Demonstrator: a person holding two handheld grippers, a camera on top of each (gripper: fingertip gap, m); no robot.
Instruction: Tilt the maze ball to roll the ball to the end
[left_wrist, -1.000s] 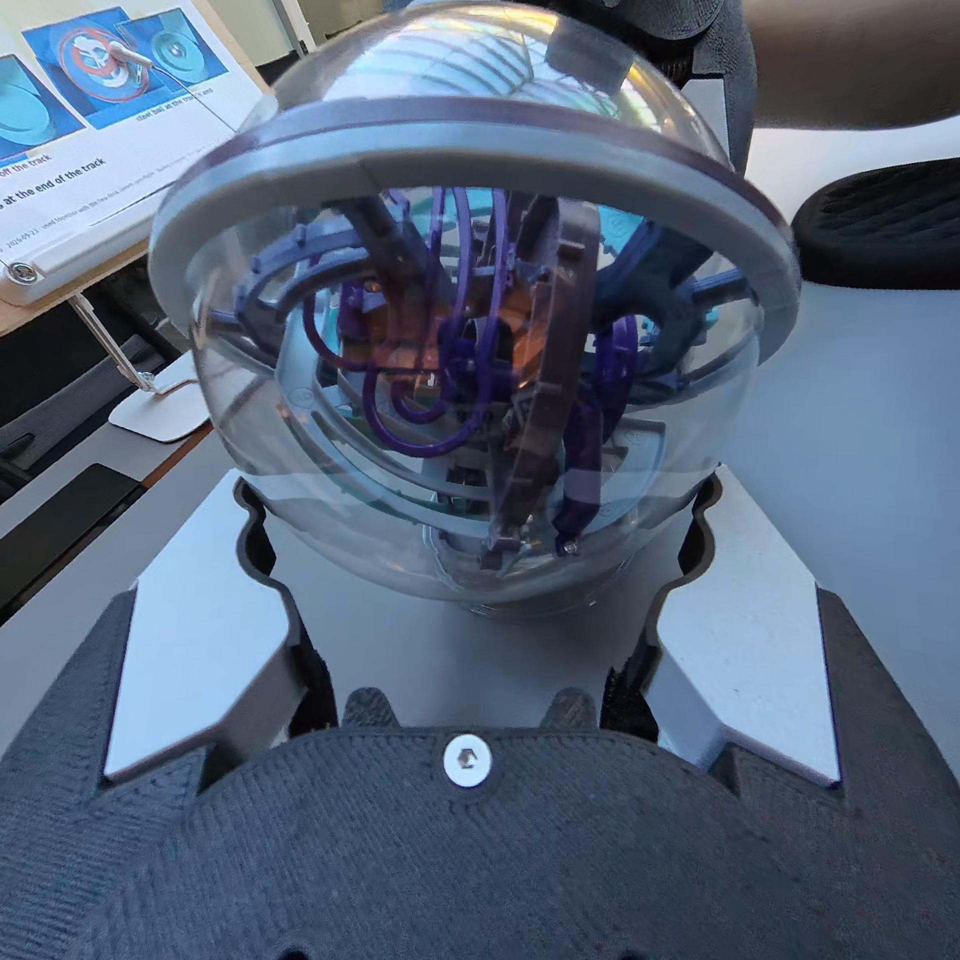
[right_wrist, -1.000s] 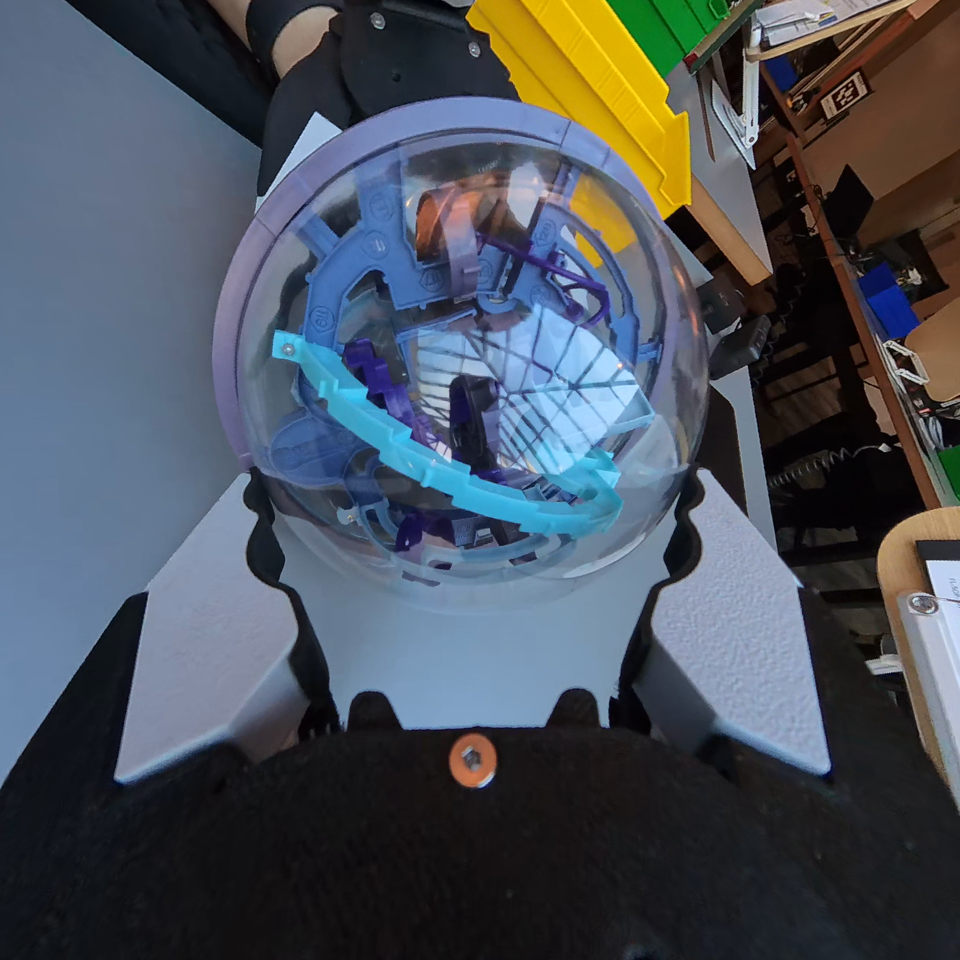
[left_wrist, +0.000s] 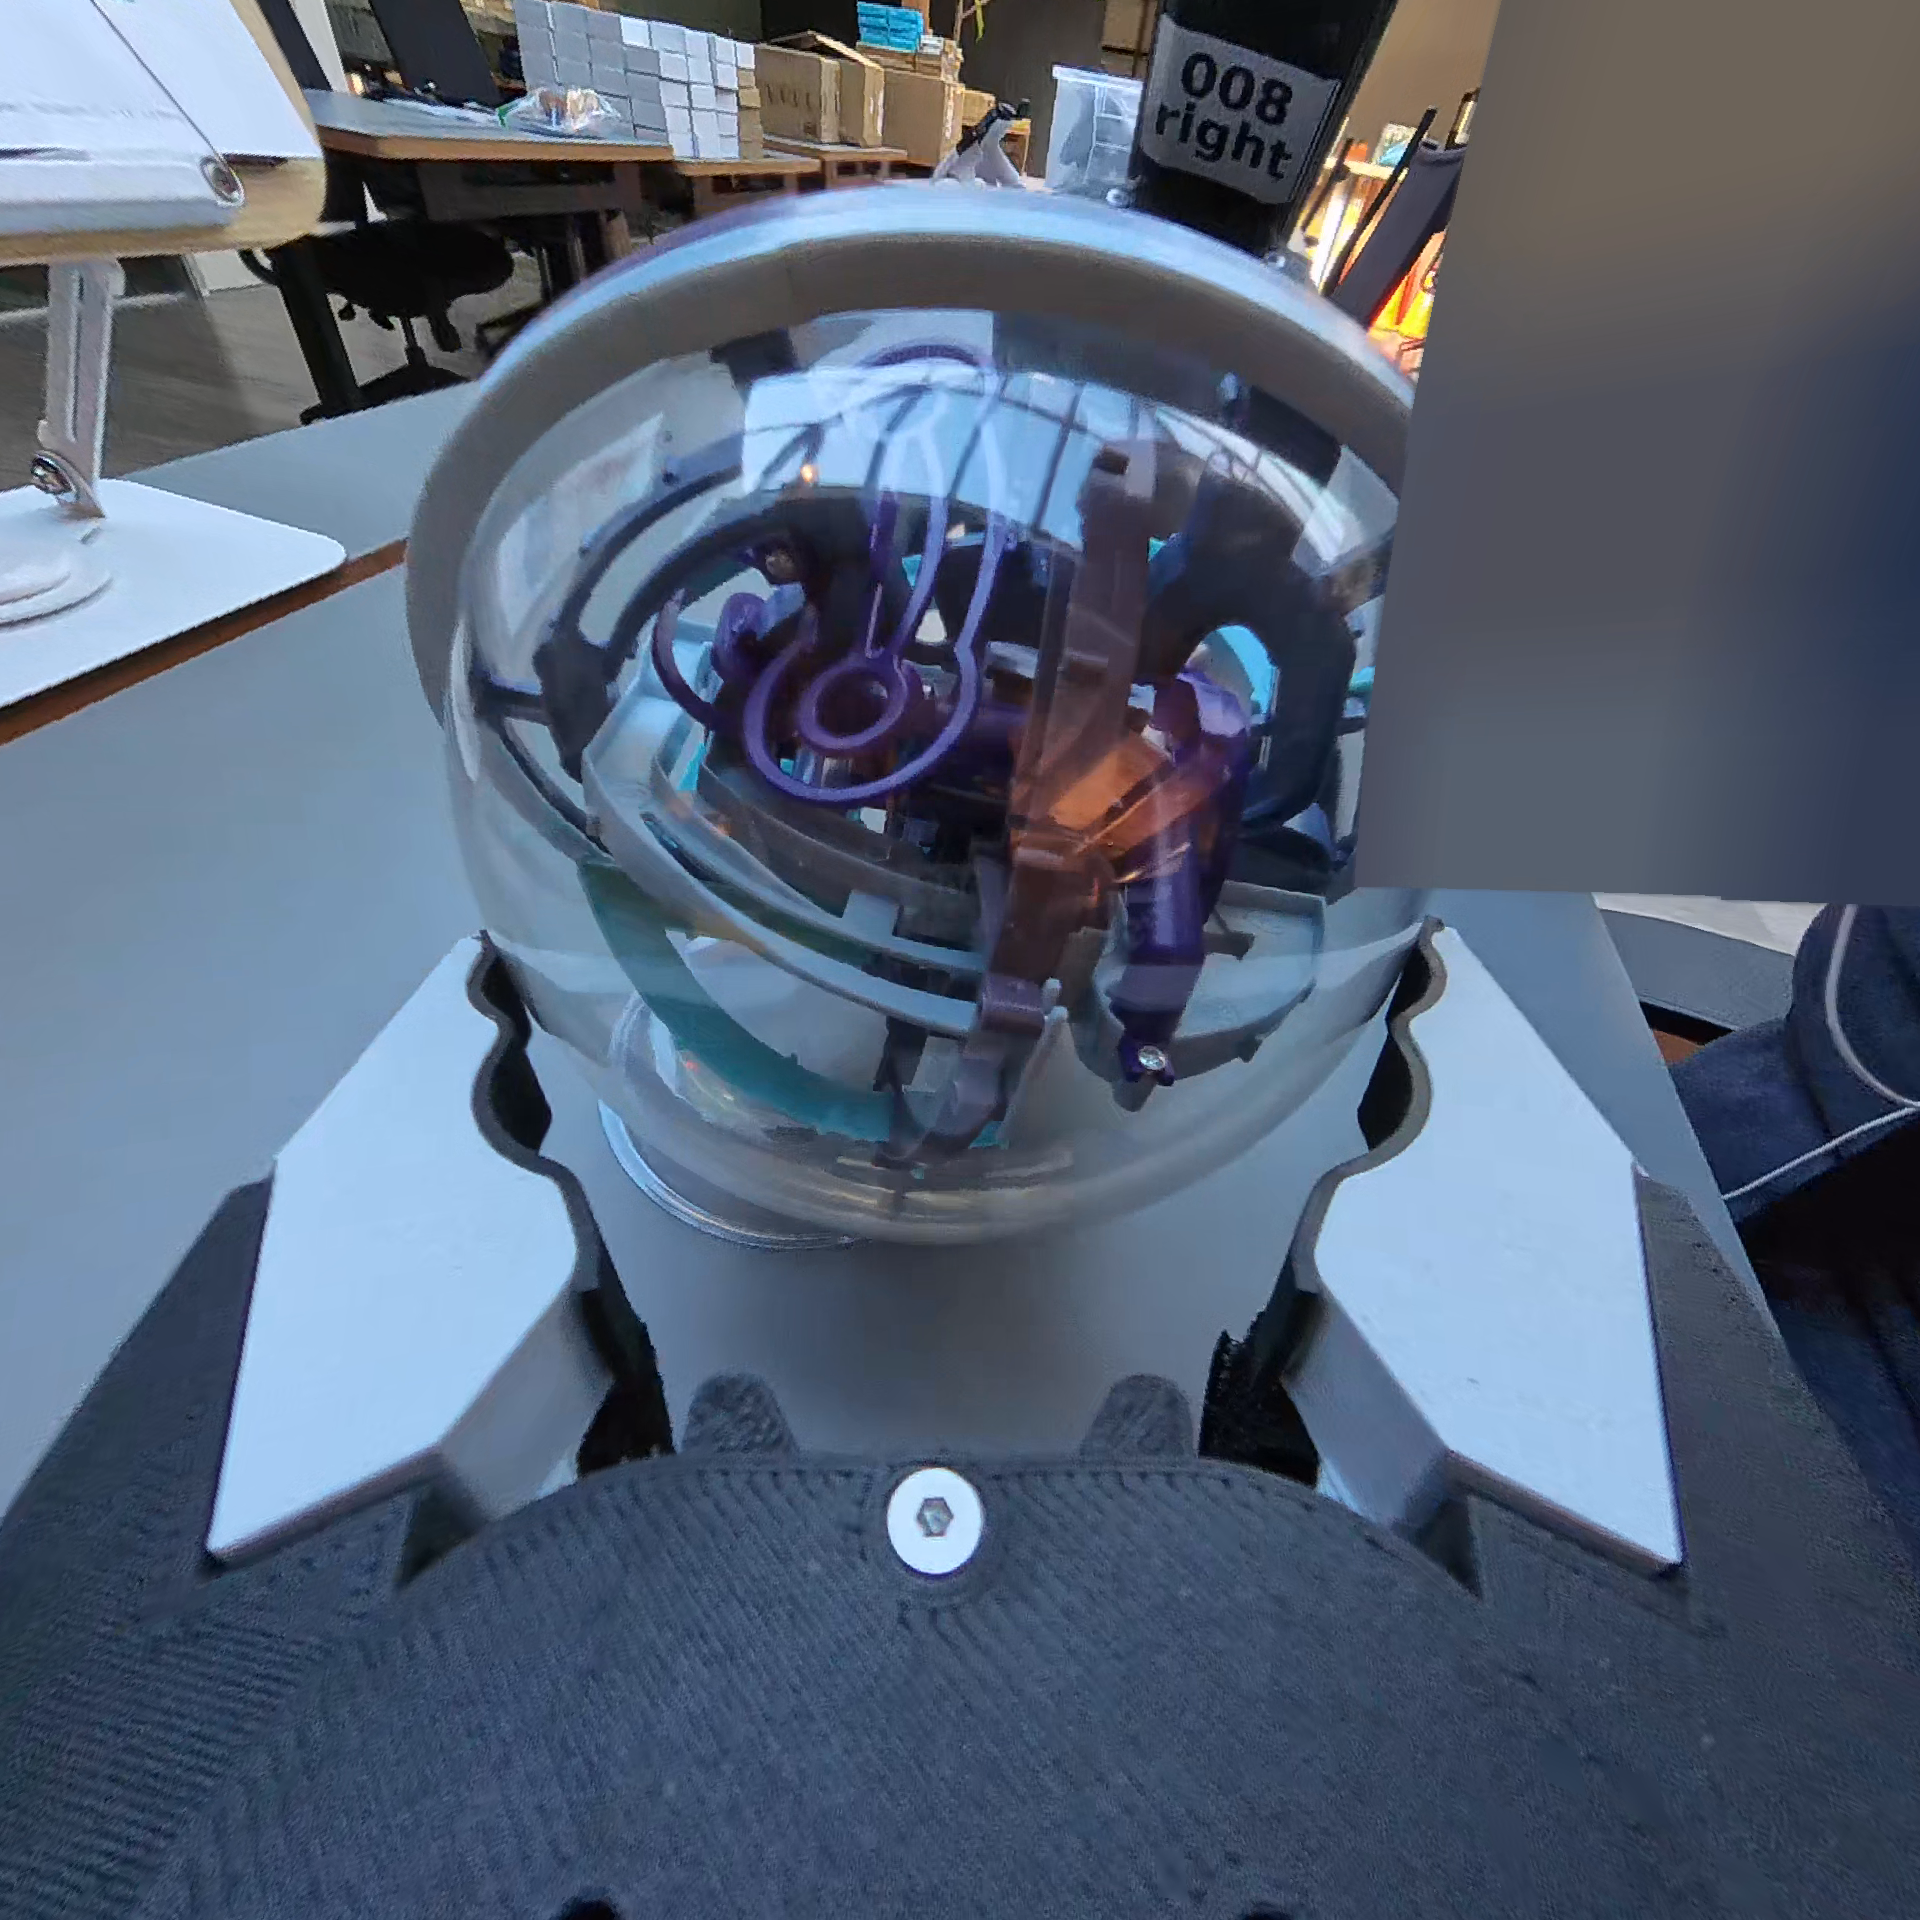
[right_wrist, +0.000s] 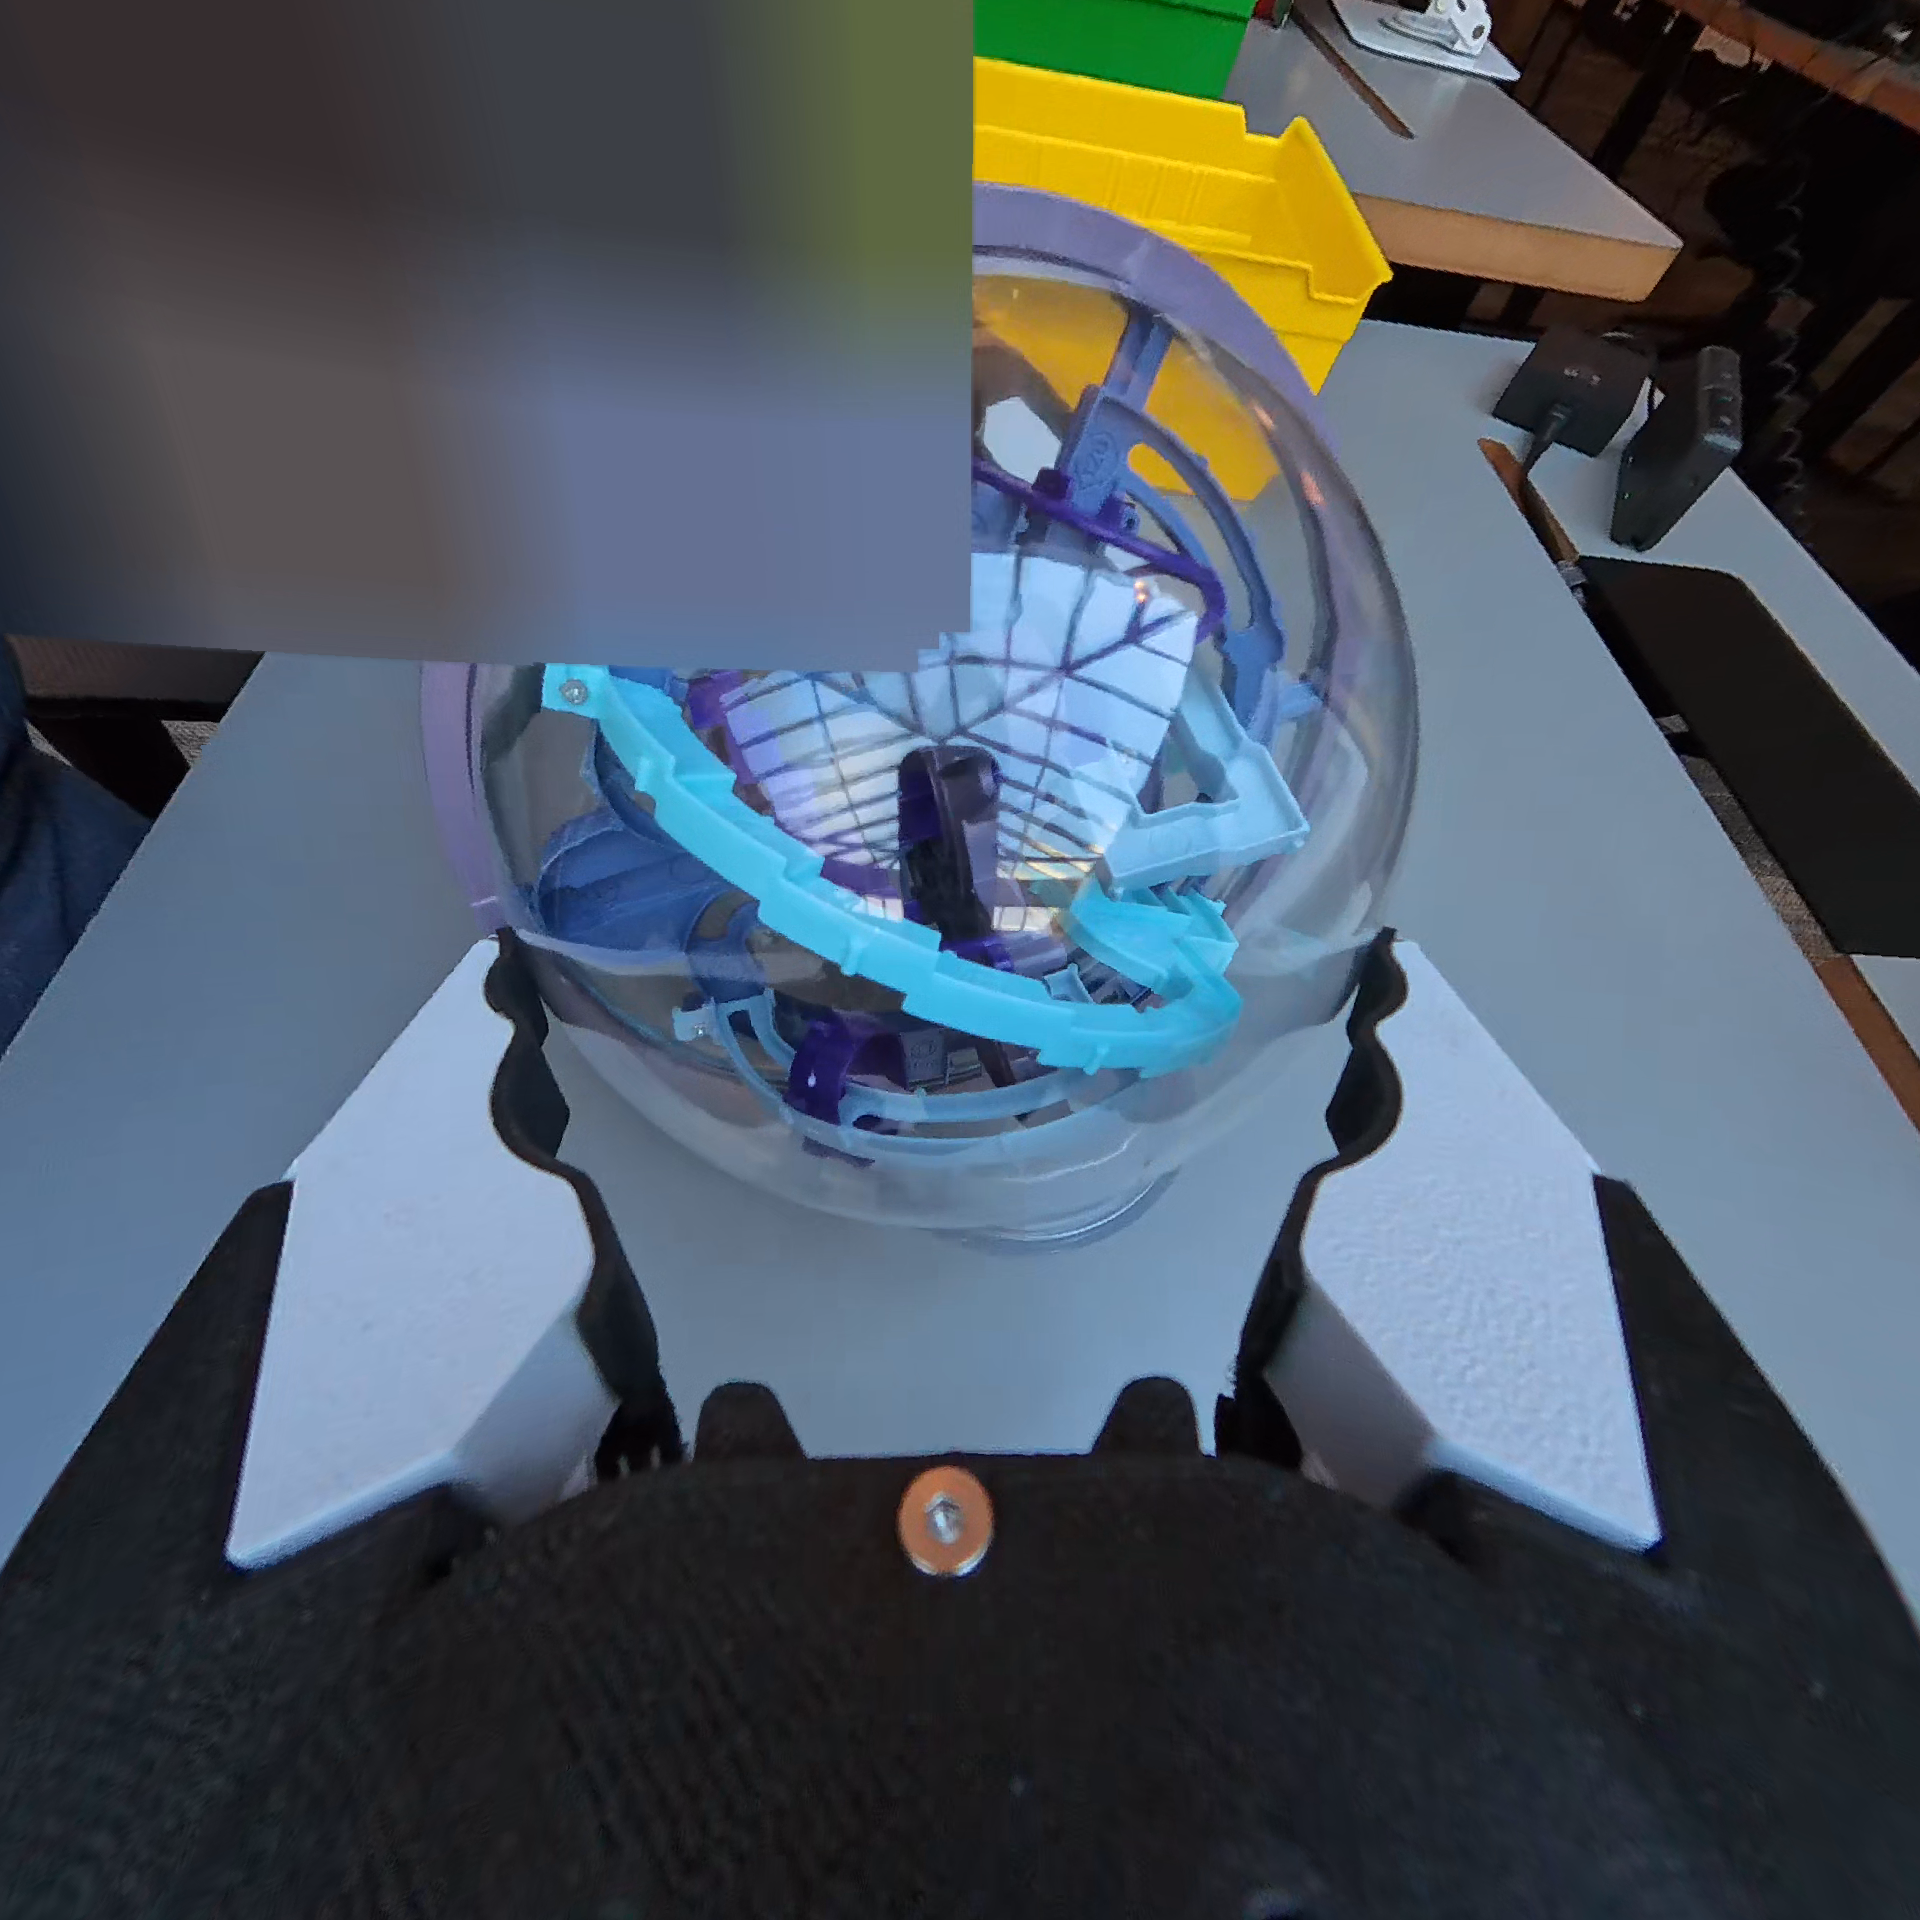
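From the left wrist view, my left gripper (left_wrist: 956, 997) has its two grey fingers (left_wrist: 416, 1195) pressed against the flanks of the clear plastic maze ball with a grey band round its middle (left_wrist: 914, 727), so it is pinching the sphere between them. The ball's underside sits on or just above the grey table (left_wrist: 208, 883) (I cannot tell which, though a flat clear foot shows under it). Inside I see purple wire loops, a brown arc and grey curved tracks; the small steel ball I cannot pick out.

In the right wrist view, my right gripper (right_wrist: 940, 997) grips the same maze ball (right_wrist: 1039, 883) from the opposite side, its pale fingers (right_wrist: 416, 1195) touching the shell on both flanks. A light-blue notched track sweeps across the near face of the sphere, with darker blue and purple pieces behind it.

Beyond the ball on this side stands a yellow plastic bin (right_wrist: 1195, 208), with a green bin (right_wrist: 1101, 31) behind it. In the left view, a white stand with a printed sheet (left_wrist: 125, 312) sits off to the left.
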